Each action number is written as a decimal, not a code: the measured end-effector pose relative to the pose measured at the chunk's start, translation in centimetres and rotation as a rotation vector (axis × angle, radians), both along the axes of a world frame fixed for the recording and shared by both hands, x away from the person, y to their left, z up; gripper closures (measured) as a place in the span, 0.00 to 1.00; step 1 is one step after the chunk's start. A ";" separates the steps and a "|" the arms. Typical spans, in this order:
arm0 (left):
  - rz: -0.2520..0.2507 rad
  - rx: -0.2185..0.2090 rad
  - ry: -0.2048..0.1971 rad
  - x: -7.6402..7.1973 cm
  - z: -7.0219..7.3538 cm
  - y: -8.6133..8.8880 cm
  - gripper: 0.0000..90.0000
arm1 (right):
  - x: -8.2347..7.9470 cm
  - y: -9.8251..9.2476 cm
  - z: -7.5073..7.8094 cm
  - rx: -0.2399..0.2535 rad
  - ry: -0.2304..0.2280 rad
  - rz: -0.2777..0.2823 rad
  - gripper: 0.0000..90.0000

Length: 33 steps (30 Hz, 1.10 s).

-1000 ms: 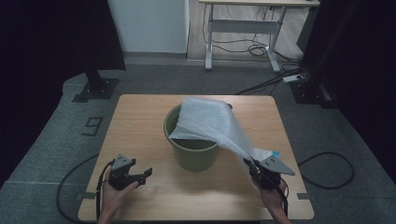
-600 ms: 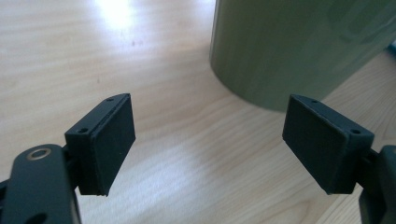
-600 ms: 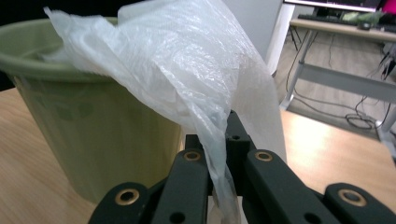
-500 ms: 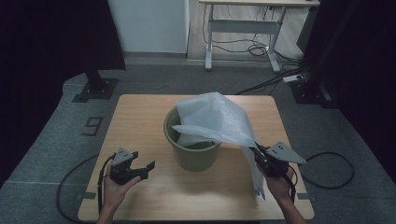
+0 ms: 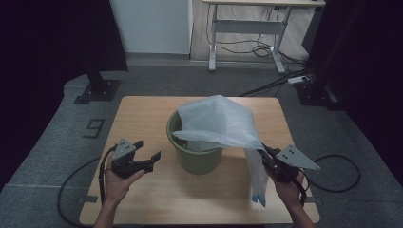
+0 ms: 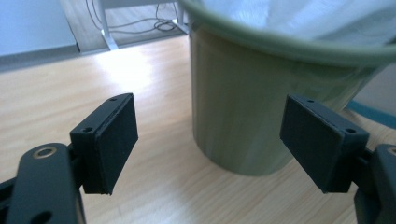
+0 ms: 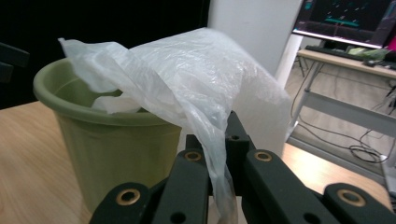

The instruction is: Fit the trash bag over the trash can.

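Note:
A green plastic bin (image 5: 199, 159) stands in the middle of the wooden table (image 5: 142, 114). A thin white plastic bag (image 5: 221, 121) billows over its mouth, partly inside the bin (image 7: 112, 140). My right gripper (image 5: 265, 156) is shut on an edge of the bag (image 7: 187, 88), right of the bin; a strip with a blue end hangs below it (image 5: 257, 183). My left gripper (image 5: 148, 153) hovers open left of the bin, jaws pointing at its wall (image 6: 243, 112), nothing between the pads (image 6: 114, 140).
A metal-legged desk (image 5: 252, 28) with cables beneath it stands beyond the table. Black stands and dark curtains flank the room. Gripper cables trail over the table's front corners onto grey carpet. A number nine (image 5: 95, 127) is marked on the floor at left.
Both grippers have risen. The right one lifted the bag's edge, so the bag puffed up over the bin and a strip now hangs down beside it.

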<state>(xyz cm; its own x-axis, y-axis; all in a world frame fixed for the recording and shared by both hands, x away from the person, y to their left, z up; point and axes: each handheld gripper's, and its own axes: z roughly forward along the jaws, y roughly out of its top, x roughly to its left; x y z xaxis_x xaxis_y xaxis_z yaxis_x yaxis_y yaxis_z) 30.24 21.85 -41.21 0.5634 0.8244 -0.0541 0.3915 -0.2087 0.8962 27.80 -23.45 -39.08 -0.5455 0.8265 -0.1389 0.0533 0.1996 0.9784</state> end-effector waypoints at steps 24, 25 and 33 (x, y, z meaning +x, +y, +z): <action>-0.018 -0.066 -0.063 1.6 4.2 -4.1 0.21 | 3.2 2.5 1.6 -0.011 0.056 0.052 0.98; -0.018 -0.066 -0.063 1.6 4.2 -4.1 0.21 | 3.2 2.5 1.6 -0.011 0.056 0.052 0.98; -0.075 -0.074 -0.073 1.7 5.0 -7.9 0.21 | 4.0 3.9 2.4 -0.020 0.084 0.063 0.97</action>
<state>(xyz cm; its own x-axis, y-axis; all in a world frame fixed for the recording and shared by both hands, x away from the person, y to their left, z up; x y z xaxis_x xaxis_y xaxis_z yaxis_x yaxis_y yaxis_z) 31.96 14.00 -36.18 0.6283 0.7749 -0.0699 0.3105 -0.1673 0.9357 31.78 -19.59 -36.66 -0.6067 0.7878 -0.1061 0.1220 0.2242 0.9669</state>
